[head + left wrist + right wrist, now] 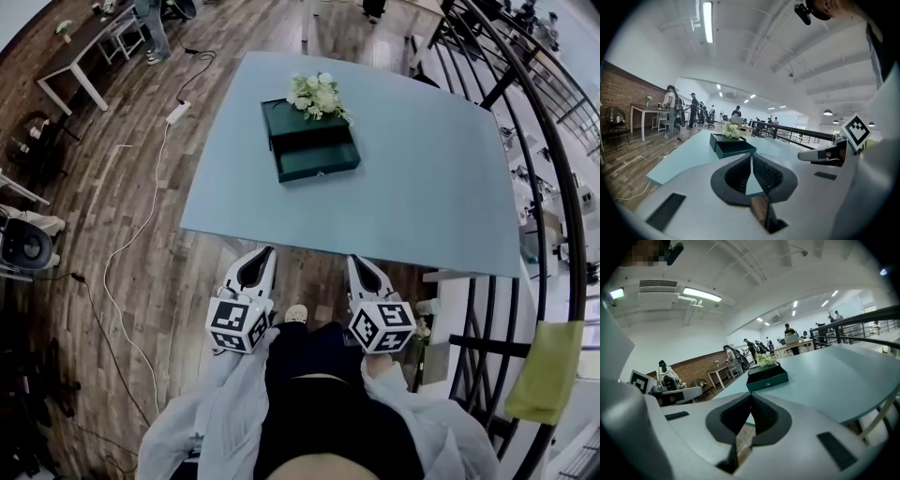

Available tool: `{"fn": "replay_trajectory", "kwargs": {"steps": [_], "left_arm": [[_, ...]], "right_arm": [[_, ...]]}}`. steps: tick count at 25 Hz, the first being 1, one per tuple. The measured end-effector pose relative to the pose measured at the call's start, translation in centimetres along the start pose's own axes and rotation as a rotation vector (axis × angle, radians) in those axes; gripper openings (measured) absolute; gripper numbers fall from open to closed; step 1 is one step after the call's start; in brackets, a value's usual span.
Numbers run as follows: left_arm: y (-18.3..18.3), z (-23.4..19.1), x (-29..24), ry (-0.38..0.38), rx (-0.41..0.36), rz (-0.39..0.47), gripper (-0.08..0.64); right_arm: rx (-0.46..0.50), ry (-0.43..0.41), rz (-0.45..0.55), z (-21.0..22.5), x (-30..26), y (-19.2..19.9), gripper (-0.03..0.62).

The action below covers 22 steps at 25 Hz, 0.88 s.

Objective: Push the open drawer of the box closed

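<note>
1. An open-plan office, on an upper level, is indicated.
2. Rows of desks in the background are seen, with a person seated at a laptop and other people standing in a group.
3. Long tube lights and a ceiling air vent are mounted on a white beamed ceiling.
4. A brick wall is lined with a white table.
5. Wood plank flooring is crossed by a loose white cable and a power strip.
6. A black metal railing is run along one side, with lower floor space seen beyond it.
</note>
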<state>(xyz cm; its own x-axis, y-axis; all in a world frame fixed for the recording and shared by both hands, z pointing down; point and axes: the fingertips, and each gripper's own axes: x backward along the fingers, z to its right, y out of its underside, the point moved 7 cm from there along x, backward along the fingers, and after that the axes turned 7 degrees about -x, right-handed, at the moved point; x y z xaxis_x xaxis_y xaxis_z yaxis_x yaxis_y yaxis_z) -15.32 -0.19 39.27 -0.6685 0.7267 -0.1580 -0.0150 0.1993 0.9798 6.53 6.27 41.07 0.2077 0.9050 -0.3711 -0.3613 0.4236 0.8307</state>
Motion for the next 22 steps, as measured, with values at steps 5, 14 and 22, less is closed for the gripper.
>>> {"fn": "replay_trajectory", "kwargs": {"steps": [5,14,22], "left_arm": [[0.6,-0.7,-0.1,0.004,0.014,-0.020,0.026],[2.0,-1.4,-1.8,-0.012,0.054,-0.050,0.026],[1.7,-1.4,-5.9,-0.015,0.032,-0.085,0.026]], "right_arm": [[0.004,0.032,-0.025,0.2,-0.3,0.0,0.006],[0.015,0.048,-0.054,2.1,-1.6,-0.5,0.006],[-0.009,0.020,-0.065,4.4,-4.4,-2.3,0.006]]}}
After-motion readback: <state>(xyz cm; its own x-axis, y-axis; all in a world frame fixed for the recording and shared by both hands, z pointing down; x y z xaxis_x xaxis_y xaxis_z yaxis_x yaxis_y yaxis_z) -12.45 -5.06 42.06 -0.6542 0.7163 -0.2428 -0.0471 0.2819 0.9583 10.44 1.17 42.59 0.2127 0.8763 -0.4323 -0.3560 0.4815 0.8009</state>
